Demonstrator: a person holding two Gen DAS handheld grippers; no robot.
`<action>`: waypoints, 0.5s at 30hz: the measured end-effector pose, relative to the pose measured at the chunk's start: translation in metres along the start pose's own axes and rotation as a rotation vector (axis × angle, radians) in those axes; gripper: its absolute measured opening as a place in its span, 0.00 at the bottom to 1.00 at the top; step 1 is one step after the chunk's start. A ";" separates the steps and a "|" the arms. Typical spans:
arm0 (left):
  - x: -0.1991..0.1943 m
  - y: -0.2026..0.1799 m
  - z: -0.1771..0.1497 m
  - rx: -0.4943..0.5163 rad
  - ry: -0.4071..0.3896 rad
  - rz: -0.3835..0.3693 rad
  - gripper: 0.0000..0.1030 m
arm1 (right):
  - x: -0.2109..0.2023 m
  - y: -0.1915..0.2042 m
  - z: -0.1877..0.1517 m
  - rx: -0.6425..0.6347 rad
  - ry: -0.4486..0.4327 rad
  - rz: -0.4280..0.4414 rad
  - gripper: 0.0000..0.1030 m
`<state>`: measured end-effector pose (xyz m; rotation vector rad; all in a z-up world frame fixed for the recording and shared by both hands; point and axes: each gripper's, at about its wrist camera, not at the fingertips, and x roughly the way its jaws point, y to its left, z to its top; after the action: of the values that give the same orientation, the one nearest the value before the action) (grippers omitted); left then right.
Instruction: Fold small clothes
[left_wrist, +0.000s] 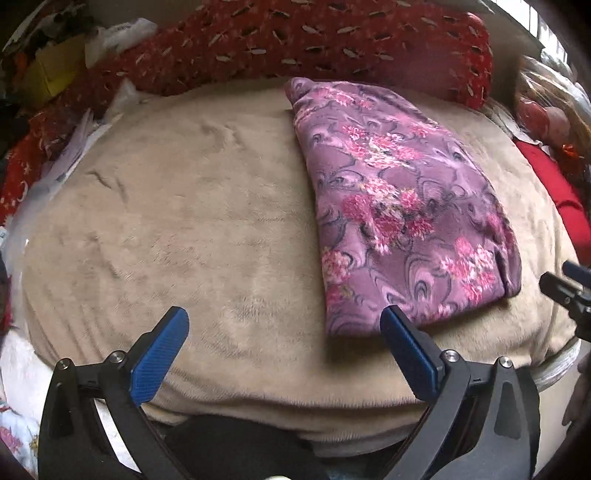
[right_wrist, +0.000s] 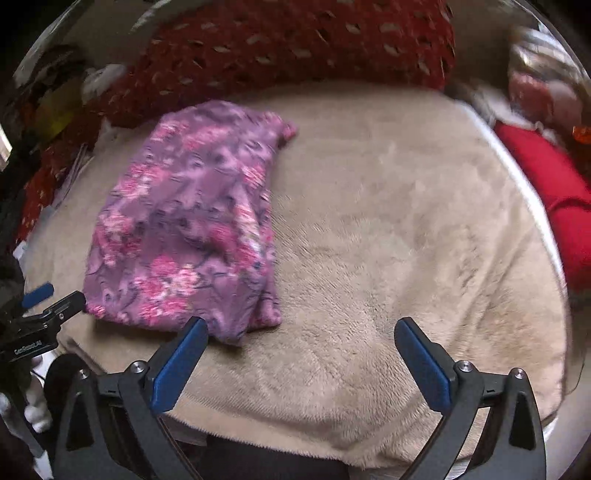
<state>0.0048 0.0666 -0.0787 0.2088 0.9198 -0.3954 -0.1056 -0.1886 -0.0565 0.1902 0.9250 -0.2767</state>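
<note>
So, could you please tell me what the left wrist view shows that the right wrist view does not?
Only the left wrist view shows the left gripper with its jaws wide open and empty, and white fabric at its lower left edge. Only the right wrist view shows the right gripper, also open and empty. Both share the folded purple floral garment lying flat on the beige blanket, the red patterned cushion behind, and a plain red cloth at the right.

Left gripper and right gripper both angle downward, jaws spread wide, nothing between them.
</note>
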 end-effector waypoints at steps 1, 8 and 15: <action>-0.002 0.001 -0.003 -0.004 0.001 -0.001 1.00 | -0.006 0.000 -0.001 -0.011 -0.016 -0.008 0.99; -0.008 -0.004 -0.013 0.012 0.021 0.007 1.00 | -0.041 0.016 -0.012 -0.070 -0.144 -0.056 0.99; -0.024 -0.015 -0.030 0.038 0.021 -0.030 1.00 | -0.057 0.021 -0.015 -0.099 -0.202 -0.054 0.99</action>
<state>-0.0358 0.0692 -0.0771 0.2341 0.9377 -0.4394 -0.1433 -0.1553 -0.0185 0.0453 0.7426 -0.2933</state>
